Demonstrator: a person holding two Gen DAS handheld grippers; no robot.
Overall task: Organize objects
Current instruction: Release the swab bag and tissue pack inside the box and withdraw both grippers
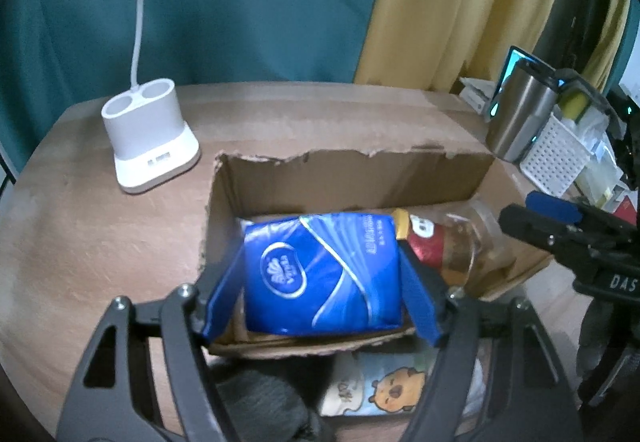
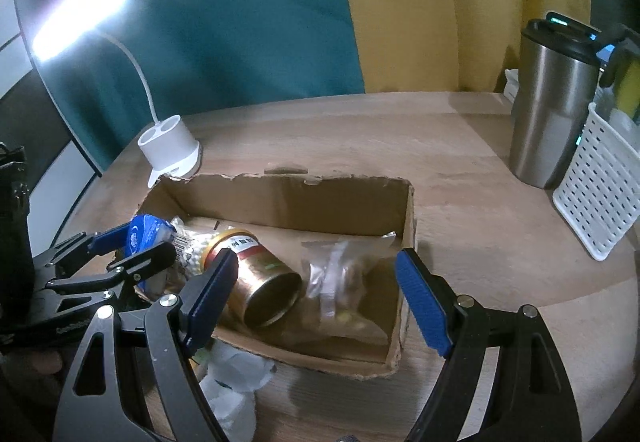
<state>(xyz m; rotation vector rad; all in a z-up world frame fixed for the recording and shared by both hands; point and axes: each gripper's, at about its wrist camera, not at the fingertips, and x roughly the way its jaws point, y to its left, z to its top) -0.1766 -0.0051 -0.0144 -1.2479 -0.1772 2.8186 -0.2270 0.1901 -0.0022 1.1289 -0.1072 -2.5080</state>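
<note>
An open cardboard box (image 1: 352,170) stands on the wooden table; it also shows in the right wrist view (image 2: 304,202). My left gripper (image 1: 322,294) is shut on a blue tissue pack (image 1: 324,274) and holds it over the box's left end. In the right wrist view the tissue pack (image 2: 144,234) shows at the far left. A glass jar (image 2: 256,278) with a red label lies on its side in the box, beside a clear bag (image 2: 340,282). My right gripper (image 2: 316,298) is open and empty above the box's near edge.
A white lamp base (image 1: 150,138) stands left of the box. A steel tumbler (image 2: 552,106) and a white perforated basket (image 2: 596,194) stand at the right. A cartoon-printed packet (image 1: 384,386) and a white crumpled bag (image 2: 232,382) lie in front of the box.
</note>
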